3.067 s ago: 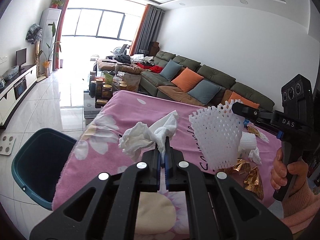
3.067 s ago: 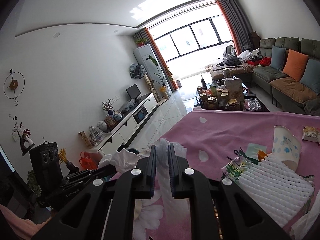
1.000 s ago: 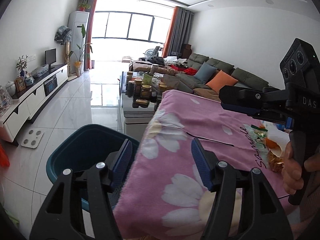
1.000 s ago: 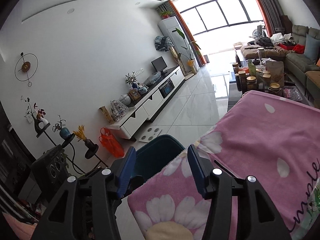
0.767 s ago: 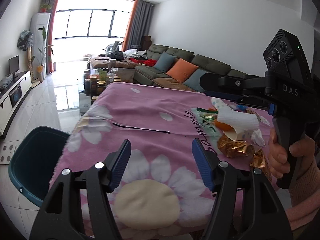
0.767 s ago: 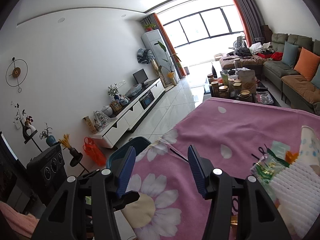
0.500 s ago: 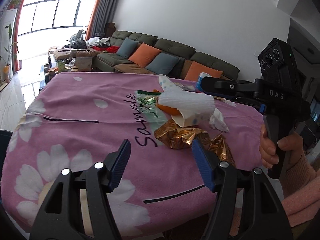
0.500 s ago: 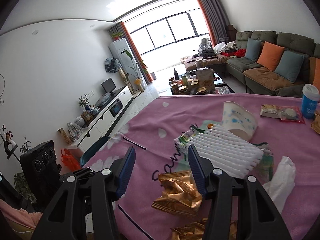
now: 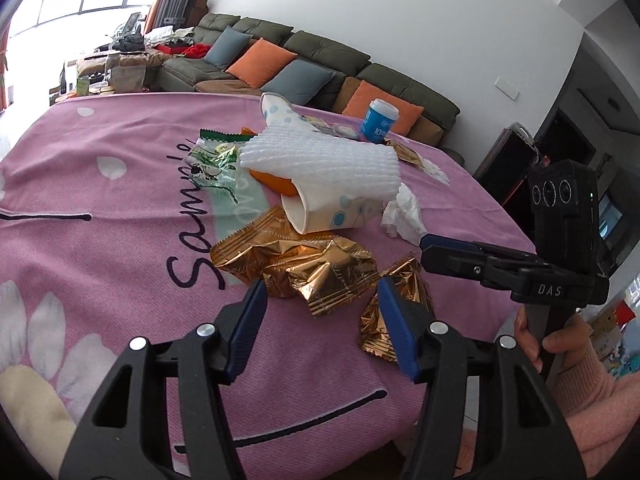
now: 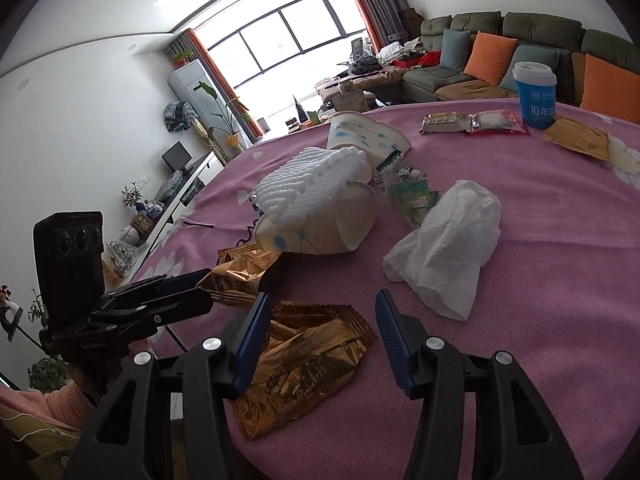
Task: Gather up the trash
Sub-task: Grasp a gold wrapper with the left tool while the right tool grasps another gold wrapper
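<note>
Trash lies on the pink flowered tablecloth (image 9: 100, 248). Crumpled gold wrappers (image 9: 296, 264) sit just ahead of my open, empty left gripper (image 9: 320, 320). A second gold wrapper (image 10: 304, 356) lies between the jaws of my open, empty right gripper (image 10: 320, 336). Behind them lie a tipped paper cup (image 9: 328, 212), a white foam net (image 9: 324, 160), a crumpled tissue (image 10: 444, 248), a green wrapper (image 9: 212, 164) and an orange peel (image 9: 272, 182). The right gripper also shows in the left wrist view (image 9: 452, 256), at the table's right edge.
A blue paper cup (image 10: 534, 94) stands upright at the far side, with snack packets (image 10: 472, 120) and a brown packet (image 10: 576, 140) nearby. A sofa (image 9: 320, 60) with orange and blue cushions runs behind the table. The table's near edge is below both grippers.
Both grippers let go of the tissue and foam net by the blue bin, opened, and swung right from the bin back over the table to the gold wrappers.
</note>
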